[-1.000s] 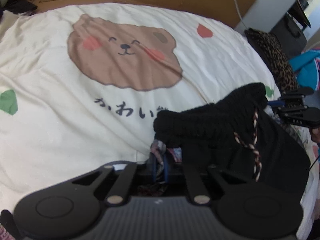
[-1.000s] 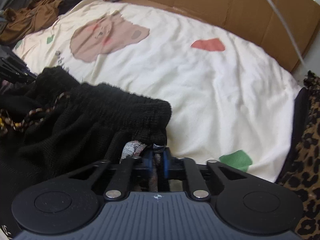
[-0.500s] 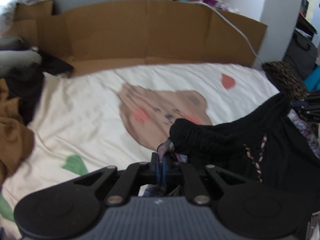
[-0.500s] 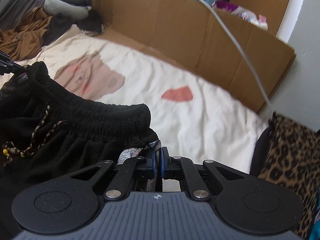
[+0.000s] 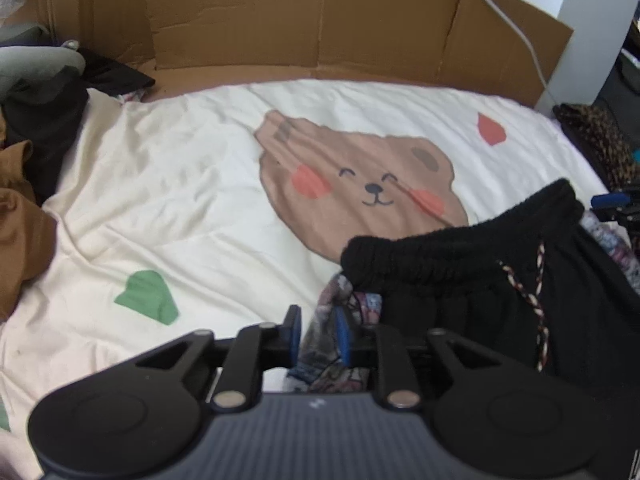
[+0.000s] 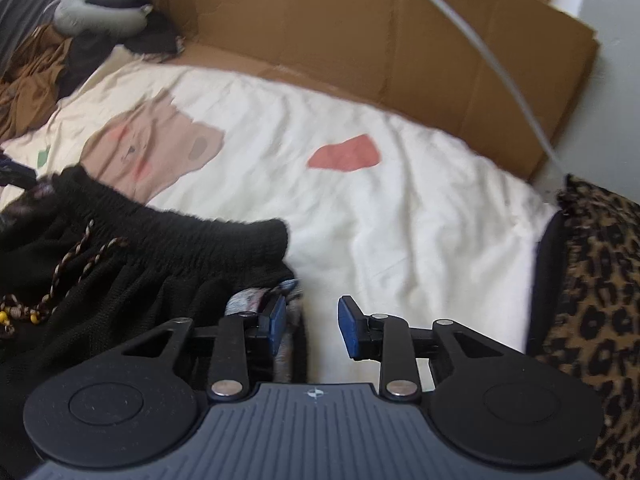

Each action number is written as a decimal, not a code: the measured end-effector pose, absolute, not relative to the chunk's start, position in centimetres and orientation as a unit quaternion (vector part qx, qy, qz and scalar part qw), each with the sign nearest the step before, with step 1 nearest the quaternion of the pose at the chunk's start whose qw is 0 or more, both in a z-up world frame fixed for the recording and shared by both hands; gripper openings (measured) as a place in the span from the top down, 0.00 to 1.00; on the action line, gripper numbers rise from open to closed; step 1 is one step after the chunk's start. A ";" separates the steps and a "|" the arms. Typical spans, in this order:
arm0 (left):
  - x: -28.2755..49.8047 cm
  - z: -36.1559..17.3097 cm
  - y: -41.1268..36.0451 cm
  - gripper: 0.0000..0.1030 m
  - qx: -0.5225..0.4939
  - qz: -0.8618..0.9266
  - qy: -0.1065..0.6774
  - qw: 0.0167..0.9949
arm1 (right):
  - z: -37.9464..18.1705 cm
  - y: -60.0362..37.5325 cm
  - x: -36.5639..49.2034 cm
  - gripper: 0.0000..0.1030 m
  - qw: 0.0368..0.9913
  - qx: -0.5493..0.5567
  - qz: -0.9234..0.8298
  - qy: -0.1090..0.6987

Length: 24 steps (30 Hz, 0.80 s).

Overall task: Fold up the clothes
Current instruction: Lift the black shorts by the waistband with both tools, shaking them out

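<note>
My left gripper (image 5: 316,334) parted, patterned lining between its pads | my right gripper (image 6: 312,326) spread wide, released | black shorts (image 5: 480,280) over bear bedspread (image 5: 200,200)

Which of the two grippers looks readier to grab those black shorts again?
The left gripper: patterned cloth of the shorts lies between its open fingers. The right gripper gapes mostly over bare sheet, cloth brushing only one finger.
</note>
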<state>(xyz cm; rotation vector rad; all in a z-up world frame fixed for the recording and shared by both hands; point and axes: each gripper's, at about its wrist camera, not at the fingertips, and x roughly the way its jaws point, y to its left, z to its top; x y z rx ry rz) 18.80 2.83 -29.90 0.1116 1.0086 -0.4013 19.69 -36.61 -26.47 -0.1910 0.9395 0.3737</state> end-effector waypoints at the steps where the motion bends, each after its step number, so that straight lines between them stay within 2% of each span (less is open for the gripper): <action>1: 19.0 -29.7 3.0 0.71 0.045 -0.194 0.478 0.856 | -26.2 -36.9 19.7 0.65 0.873 -0.083 0.176 0.448; 2: 19.2 -29.6 3.0 0.69 0.036 -0.198 0.477 0.855 | -26.0 -37.2 19.9 0.64 0.874 -0.071 0.174 0.449; 4: 19.7 -29.6 3.0 0.65 0.022 -0.206 0.477 0.854 | -26.0 -37.6 20.3 0.54 0.873 -0.037 0.175 0.454; 6: 20.2 -30.0 2.5 0.62 0.015 -0.213 0.479 0.852 | -26.2 -37.8 20.8 0.51 0.868 -0.004 0.185 0.461; 8: 20.6 -30.8 2.3 0.54 0.008 -0.216 0.482 0.849 | -26.6 -37.8 21.2 0.49 0.861 0.022 0.196 0.469; 17: 21.5 -34.2 2.0 0.52 -0.032 -0.225 0.515 0.826 | -30.0 -35.0 22.2 0.48 0.833 -0.037 0.216 0.508; 19: 21.3 -34.1 1.5 0.55 -0.023 -0.231 0.516 0.825 | -30.2 -34.5 22.0 0.48 0.832 -0.053 0.220 0.506; 20: 21.2 -34.0 1.3 0.59 -0.018 -0.236 0.516 0.823 | -30.1 -34.3 21.9 0.48 0.832 -0.061 0.223 0.503; 21: 21.1 -33.9 1.1 0.68 -0.012 -0.241 0.516 0.821 | -29.9 -34.2 21.9 0.52 0.833 -0.069 0.226 0.500; 22: 21.0 -33.8 0.8 0.74 -0.002 -0.246 0.516 0.821 | -29.8 -34.0 21.9 0.62 0.833 -0.077 0.229 0.497; 24: 20.7 -33.6 0.3 0.78 0.023 -0.252 0.513 0.820 | -29.6 -33.6 21.8 0.77 0.835 -0.093 0.233 0.490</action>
